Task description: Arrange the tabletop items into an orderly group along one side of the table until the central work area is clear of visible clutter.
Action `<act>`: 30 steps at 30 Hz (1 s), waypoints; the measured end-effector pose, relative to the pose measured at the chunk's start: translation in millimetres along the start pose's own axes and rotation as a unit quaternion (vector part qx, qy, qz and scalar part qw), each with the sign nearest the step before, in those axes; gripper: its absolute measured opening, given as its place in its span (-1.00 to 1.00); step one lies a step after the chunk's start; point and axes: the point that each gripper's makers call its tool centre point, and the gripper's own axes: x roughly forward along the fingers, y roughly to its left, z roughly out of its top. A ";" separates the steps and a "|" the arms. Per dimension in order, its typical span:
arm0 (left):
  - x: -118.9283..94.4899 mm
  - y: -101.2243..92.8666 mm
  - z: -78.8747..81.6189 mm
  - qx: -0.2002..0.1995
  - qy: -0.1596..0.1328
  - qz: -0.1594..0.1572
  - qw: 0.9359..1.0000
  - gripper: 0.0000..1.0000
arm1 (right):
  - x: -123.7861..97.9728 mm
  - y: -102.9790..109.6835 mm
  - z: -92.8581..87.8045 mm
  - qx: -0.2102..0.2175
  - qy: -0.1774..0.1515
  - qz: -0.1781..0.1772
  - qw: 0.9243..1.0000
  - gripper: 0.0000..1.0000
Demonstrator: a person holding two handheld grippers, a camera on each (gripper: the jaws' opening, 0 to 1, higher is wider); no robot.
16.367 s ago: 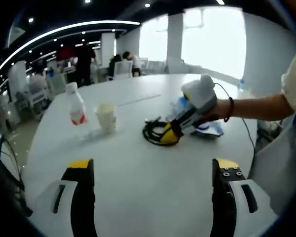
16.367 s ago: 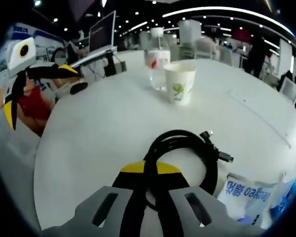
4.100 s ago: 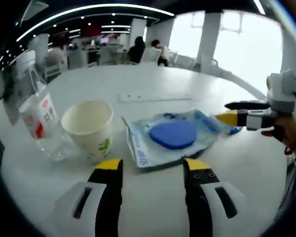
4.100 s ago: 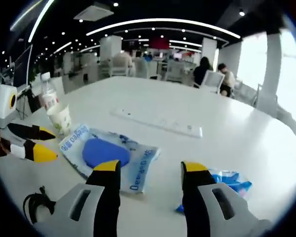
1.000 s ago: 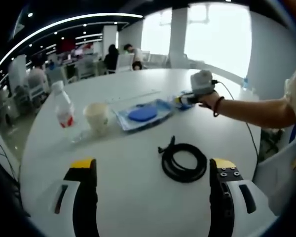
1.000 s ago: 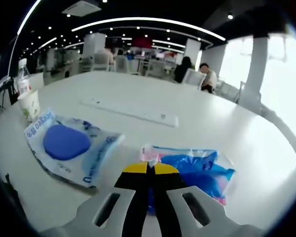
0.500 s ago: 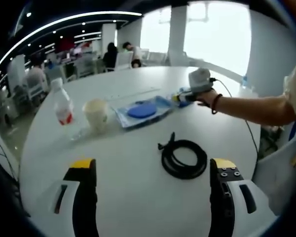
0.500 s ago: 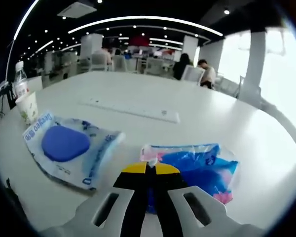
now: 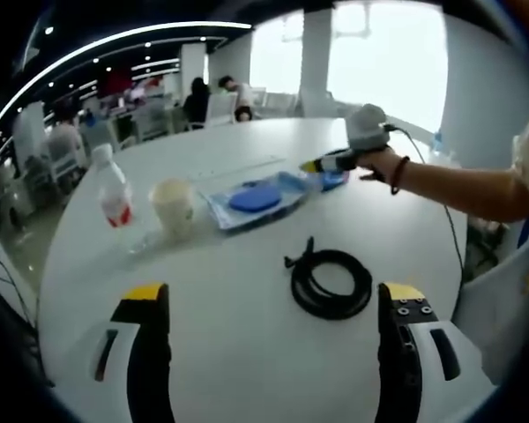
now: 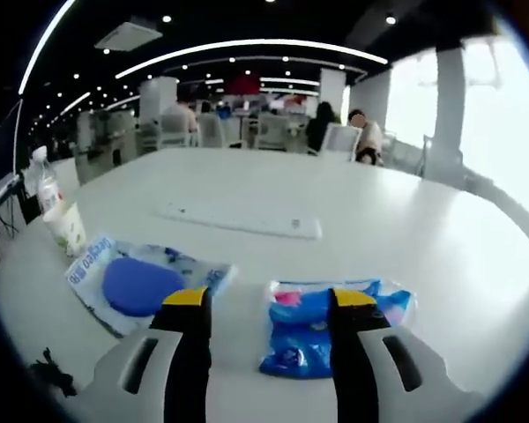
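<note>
A blue snack packet [image 10: 328, 334] is seen at lower centre of the right gripper view, between the spread, empty fingers of the right gripper [image 10: 269, 304]. Left of it a blue-pad pouch [image 10: 139, 284] lies on the white desk [image 10: 353, 247]. In the left gripper view, a black coiled cable [image 9: 329, 284] lies at centre beyond the left gripper [image 9: 269, 304], whose fingers are wide apart.

Blue lettering on the wipes packet [image 10: 137, 284] is too blurred to read

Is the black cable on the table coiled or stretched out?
Coiled. In the left gripper view the black cable lies in round loops flat on the table, one short end sticking out.
</note>
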 end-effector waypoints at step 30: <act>-11.9 -0.7 20.2 0.003 -0.029 -0.002 1.000 0.98 | -77.4 114.9 -9.5 0.002 0.030 0.229 0.973 0.93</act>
